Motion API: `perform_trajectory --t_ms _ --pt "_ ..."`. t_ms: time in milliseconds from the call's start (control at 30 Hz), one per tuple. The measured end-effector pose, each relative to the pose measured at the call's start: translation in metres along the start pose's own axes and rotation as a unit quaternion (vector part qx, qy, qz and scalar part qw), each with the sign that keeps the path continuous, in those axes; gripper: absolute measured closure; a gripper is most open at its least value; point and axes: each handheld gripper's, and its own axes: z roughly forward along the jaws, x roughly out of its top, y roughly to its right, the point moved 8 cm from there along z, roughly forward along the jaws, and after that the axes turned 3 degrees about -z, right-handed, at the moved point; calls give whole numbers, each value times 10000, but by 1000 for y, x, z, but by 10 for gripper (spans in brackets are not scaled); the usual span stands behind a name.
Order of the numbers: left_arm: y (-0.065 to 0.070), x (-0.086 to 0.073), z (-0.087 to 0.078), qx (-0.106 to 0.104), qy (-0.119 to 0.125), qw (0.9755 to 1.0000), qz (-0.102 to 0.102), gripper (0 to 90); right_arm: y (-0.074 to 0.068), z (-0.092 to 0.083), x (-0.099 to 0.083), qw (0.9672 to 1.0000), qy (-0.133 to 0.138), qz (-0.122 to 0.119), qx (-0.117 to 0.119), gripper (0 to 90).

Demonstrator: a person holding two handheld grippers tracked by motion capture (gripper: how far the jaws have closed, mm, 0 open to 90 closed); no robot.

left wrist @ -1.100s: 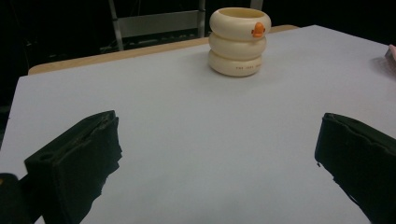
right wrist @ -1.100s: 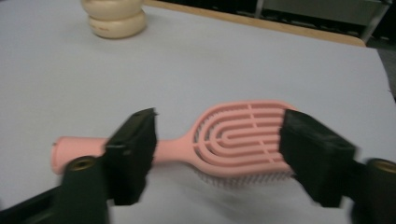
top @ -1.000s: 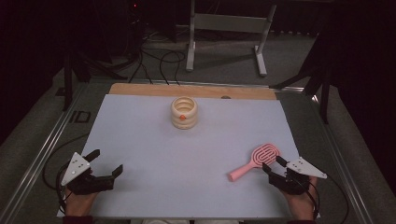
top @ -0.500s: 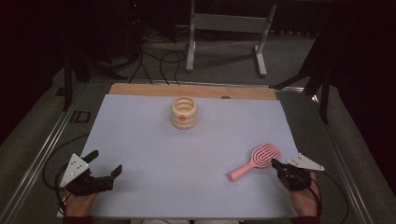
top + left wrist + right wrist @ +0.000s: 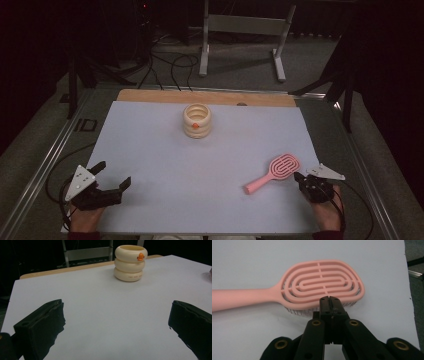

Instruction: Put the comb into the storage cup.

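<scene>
Right gripper view is showing the right gripper with jaws just closing together, nothing between, beside the brush near the table's right edge; left gripper is staying wide open, empty.

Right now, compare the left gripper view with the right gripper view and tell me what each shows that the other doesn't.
Left gripper view: the cream ringed cup with an orange spot, upright at the far end, and the left gripper with its jaws wide apart over bare sheet.
Right gripper view: the pink hairbrush lying flat, and the right gripper with its jaws pressed together at the brush head's near edge.
Both: the white sheet.
</scene>
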Motion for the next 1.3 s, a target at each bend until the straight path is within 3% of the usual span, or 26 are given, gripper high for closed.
perform_trajectory --t_ms 800,1300 --pt "2 -1 1 23 -17 10000 30 10 2 14 2 9996 -191 201 -33 900" --pt "2 -2 2 47 -37 10000 44 10 -7 25 19 9995 -304 17 58 900"
